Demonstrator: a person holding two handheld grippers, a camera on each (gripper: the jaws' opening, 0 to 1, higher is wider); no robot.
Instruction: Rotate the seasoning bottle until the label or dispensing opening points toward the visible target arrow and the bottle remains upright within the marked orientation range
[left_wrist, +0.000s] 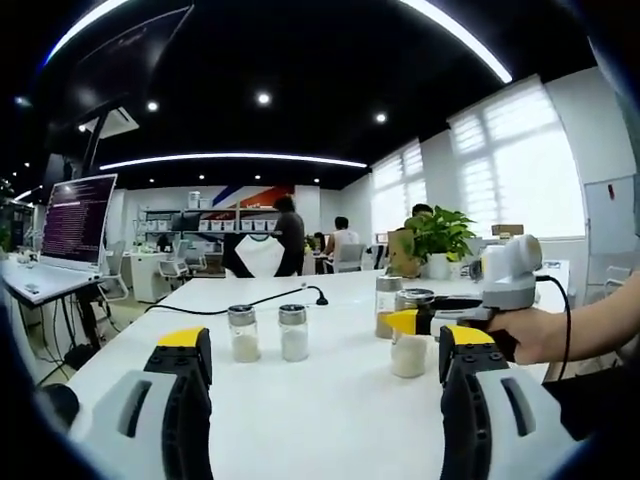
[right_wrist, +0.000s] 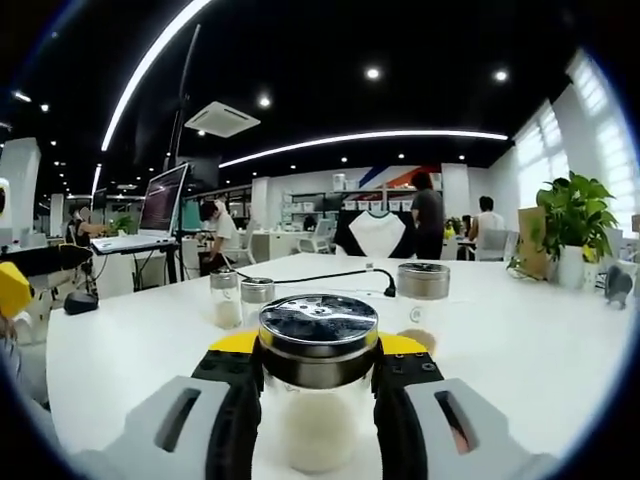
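We are at the grasp stage of the rotation step: the right gripper (right_wrist: 318, 400) has its jaws closed on the bottle (right_wrist: 318, 385), which stands upright on the table (right_wrist: 520, 340) between the fingertips, its metal cap just ahead of the camera. In the left gripper view the same bottle (left_wrist: 408, 350) sits to our right, held by the right gripper (left_wrist: 425, 325). The left gripper (left_wrist: 325, 385) hangs with its jaws apart, holding nothing, and two shakers (left_wrist: 268, 333) stand ahead of it, well apart from its tips. We see no target arrow and no marked range on the table, and the label cannot be made out. In our judgement, the next move calls for a slow twist about the vertical axis, keeping the base flat on the surface so the bottle does not tip. The surface is a plain white table carrying a black cable (right_wrist: 330, 275) and another jar (right_wrist: 424, 281). The room is an open office with a dark ceiling, strip lights, a plant (right_wrist: 572, 215), a monitor (left_wrist: 78, 218) and seated people.
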